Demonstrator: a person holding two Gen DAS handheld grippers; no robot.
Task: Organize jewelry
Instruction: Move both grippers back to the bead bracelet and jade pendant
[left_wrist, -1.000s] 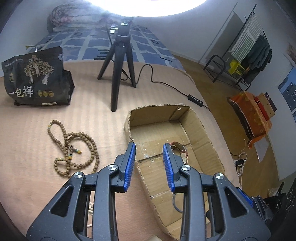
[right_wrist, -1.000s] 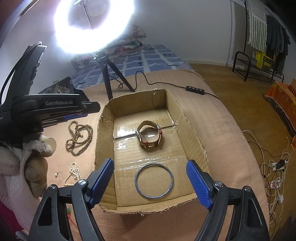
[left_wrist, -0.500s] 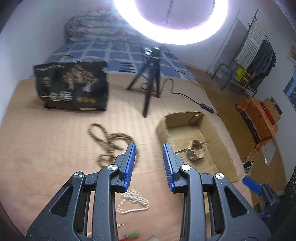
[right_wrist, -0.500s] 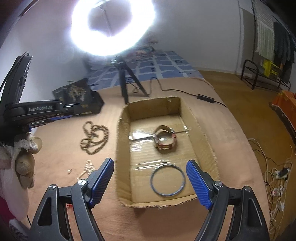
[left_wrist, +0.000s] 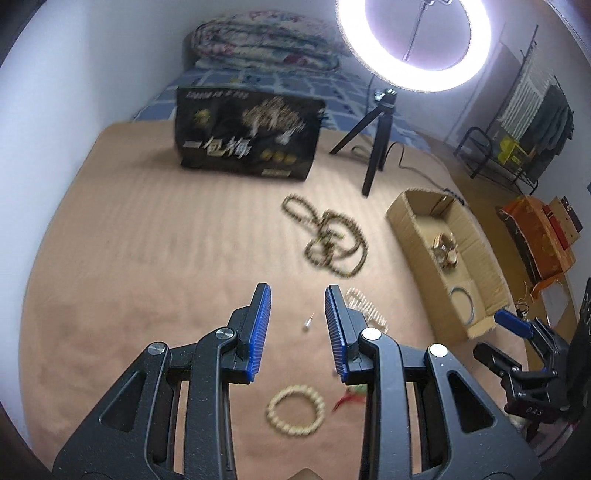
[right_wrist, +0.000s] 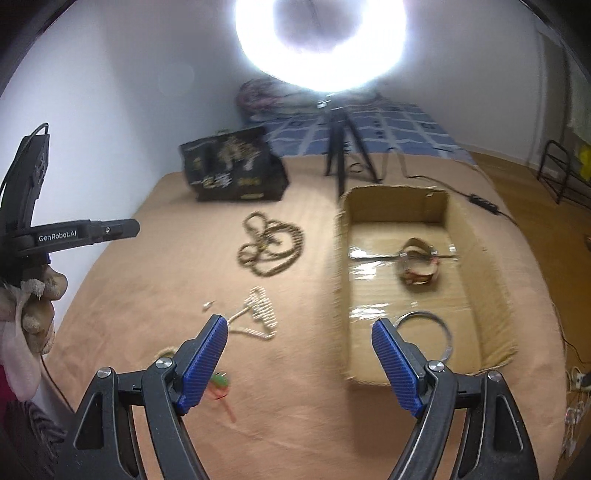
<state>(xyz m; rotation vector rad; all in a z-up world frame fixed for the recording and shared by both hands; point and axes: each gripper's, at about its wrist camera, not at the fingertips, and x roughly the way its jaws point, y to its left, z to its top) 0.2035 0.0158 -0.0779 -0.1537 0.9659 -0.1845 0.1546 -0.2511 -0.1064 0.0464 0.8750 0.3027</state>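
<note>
Left gripper (left_wrist: 297, 325), black frame with blue ribbed pads: jaws parted by a narrow gap, nothing between them; it hangs over the tan ribbed bed cover (left_wrist: 155, 258). Directly below it lies a cream beaded bracelet ring (left_wrist: 295, 410), with a small red-and-green tasselled piece (left_wrist: 351, 395) just beside. A tiny silver pin-like item (left_wrist: 307, 322) shows in the gap between the pads; it lies on the cover, not gripped.

Right gripper (right_wrist: 301, 358), same build: jaws spread wide, empty, straddling the near left wall of the shallow brown cardboard box (right_wrist: 341, 295).

Mid-range: white pearl strand (right_wrist: 258, 315), bunched, near the box's left side. Beyond it, a long brown wooden bead necklace (right_wrist: 271, 245), looped in a tangle.

Inside the box: thin silver bangle (right_wrist: 424, 332) at the near end, brown-strapped wristwatch (right_wrist: 419, 267) mid-floor, apart.

Far: black printed bag (right_wrist: 232, 170), black tripod (right_wrist: 341, 147), lit ring light (right_wrist: 321, 40).
</note>
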